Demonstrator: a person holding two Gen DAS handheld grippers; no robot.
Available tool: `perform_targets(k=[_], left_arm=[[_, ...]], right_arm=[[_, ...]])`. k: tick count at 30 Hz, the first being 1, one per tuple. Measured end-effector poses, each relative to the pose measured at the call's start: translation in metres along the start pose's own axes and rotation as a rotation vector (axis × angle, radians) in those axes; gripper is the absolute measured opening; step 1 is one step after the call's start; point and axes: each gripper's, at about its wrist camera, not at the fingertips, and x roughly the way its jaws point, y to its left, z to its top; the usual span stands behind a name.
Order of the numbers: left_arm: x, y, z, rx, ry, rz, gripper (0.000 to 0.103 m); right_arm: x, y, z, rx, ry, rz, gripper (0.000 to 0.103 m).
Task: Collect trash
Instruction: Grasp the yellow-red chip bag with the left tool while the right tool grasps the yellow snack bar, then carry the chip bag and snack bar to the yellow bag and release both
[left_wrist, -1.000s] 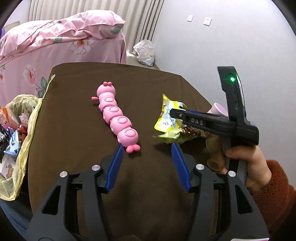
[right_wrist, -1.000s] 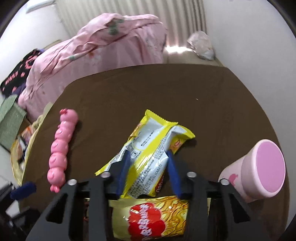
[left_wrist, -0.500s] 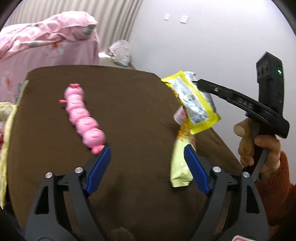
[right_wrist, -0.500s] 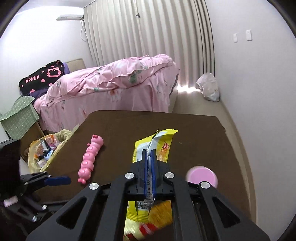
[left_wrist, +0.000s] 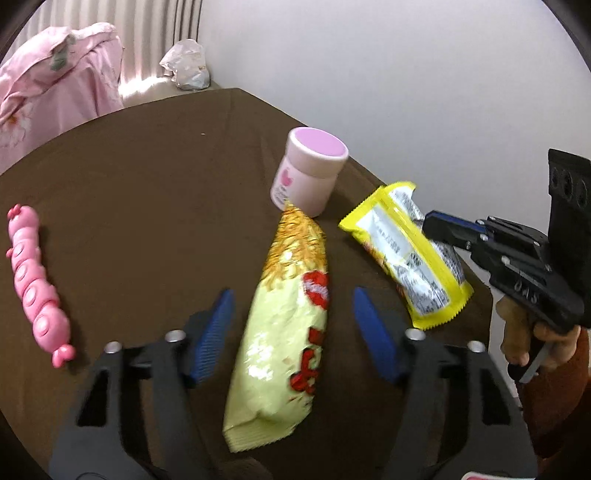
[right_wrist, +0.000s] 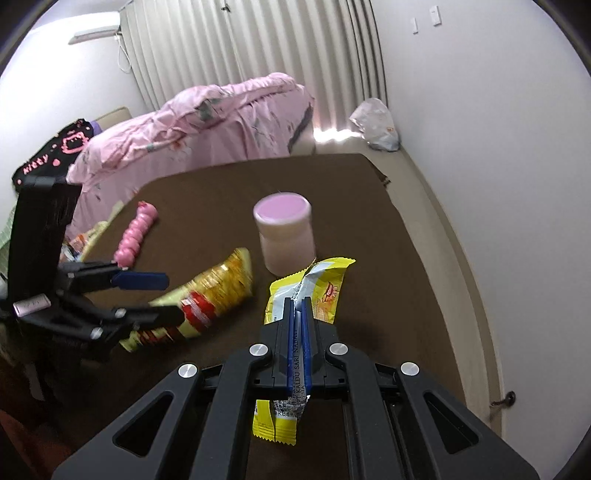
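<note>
The long pale-yellow crinkly snack bag (left_wrist: 284, 325) lies on the brown counter (left_wrist: 147, 206) just before the pink-lidded jar (left_wrist: 308, 171), between the closing left hand-held gripper (left_wrist: 291, 332); light, slippery: pinch mid-body. Right hand-held gripper (right_wrist: 295, 317) clamps a yellow-edged wrapper (right_wrist: 314, 284)

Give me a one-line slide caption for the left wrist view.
Left gripper closing around a yellow snack bag on the brown table while the right gripper holds a yellow wrapper aloft.
</note>
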Motion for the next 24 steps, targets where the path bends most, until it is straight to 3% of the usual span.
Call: perform_targets(k=[1, 2, 3, 4, 5, 13, 17, 20, 24], left_arm=[[0.002, -0.003, 0.000, 0.010, 0.005, 0.012, 0.052], [0.004, -0.007, -0.002, 0.023, 0.012, 0.031, 0.050], [0.005, -0.009, -0.005, 0.035, 0.019, 0.042, 0.045], [0.005, -0.010, -0.008, 0.040, 0.024, 0.051, 0.041], [0.005, -0.010, -0.010, 0.038, 0.027, 0.064, 0.040], [-0.014, 0.011, -0.026, -0.075, -0.009, 0.095, 0.036], [-0.021, 0.013, -0.035, -0.100, -0.016, 0.104, 0.036], [-0.022, 0.014, -0.036, -0.099, -0.022, 0.104, 0.036], [-0.021, 0.014, -0.037, -0.107, -0.030, 0.110, 0.036]], right_arm=[[0.000, -0.001, -0.002, 0.001, -0.004, 0.006, 0.007], [-0.001, -0.003, -0.003, 0.001, -0.007, 0.001, 0.016], [-0.001, -0.003, -0.005, -0.004, -0.014, -0.015, 0.026], [-0.001, -0.002, -0.006, -0.007, -0.016, -0.020, 0.050], [-0.002, -0.003, -0.009, -0.012, -0.023, -0.016, 0.054], [0.003, 0.013, -0.037, 0.037, 0.048, -0.078, 0.054], [0.010, 0.020, -0.048, 0.014, 0.055, -0.149, 0.052], [0.012, 0.022, -0.047, -0.011, 0.066, -0.130, 0.029], [0.011, 0.032, -0.045, -0.068, 0.065, -0.116, 0.020]])
